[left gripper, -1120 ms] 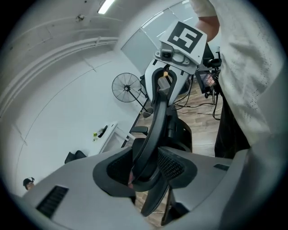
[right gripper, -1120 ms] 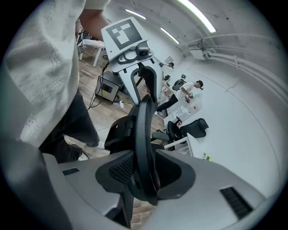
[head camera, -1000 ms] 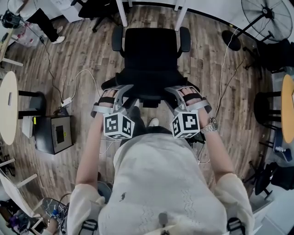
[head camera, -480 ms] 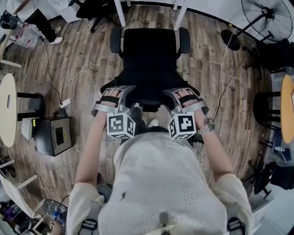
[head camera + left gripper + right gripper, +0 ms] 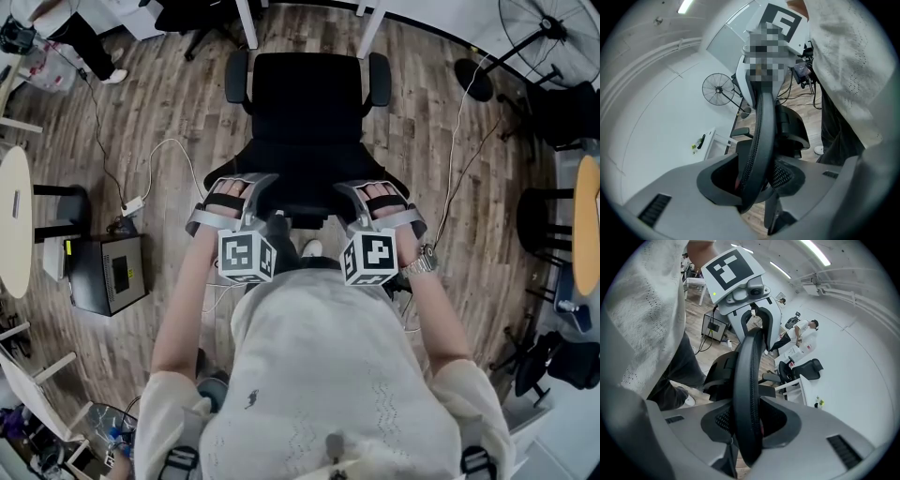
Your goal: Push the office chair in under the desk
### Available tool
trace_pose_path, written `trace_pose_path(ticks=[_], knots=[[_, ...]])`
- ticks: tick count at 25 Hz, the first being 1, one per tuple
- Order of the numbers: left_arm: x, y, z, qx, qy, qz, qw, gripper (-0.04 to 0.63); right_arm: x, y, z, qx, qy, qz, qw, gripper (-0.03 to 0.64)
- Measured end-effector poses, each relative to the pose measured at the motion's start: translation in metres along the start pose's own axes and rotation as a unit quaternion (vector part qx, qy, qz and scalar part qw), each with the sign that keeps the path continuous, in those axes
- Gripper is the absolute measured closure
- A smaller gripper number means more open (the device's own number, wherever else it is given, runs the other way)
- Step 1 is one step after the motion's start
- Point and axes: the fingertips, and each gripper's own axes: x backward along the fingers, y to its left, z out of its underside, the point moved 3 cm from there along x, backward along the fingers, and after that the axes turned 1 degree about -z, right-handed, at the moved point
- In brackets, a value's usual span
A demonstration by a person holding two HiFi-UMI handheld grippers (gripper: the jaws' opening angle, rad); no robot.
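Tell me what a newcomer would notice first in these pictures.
A black office chair fills the middle of the wooden floor, facing white desk legs at the top. The left gripper and right gripper each clamp the rim of its backrest, the right one's jaws having just been closing on it.

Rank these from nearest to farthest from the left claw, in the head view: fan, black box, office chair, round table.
1. office chair: held in the left claw.
2. black box: on the floor, to its left.
3. round table: far left edge.
4. fan: top right corner.
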Motion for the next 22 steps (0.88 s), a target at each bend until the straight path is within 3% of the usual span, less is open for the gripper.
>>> trace_pose_path(ticks=[22], knots=[[-0.049,0.051,0.032,0.005,0.010,0.012,0.9999,0.408,-0.052,-0.058,0.006,-0.008,0.009,-0.002,1.000,0.494]])
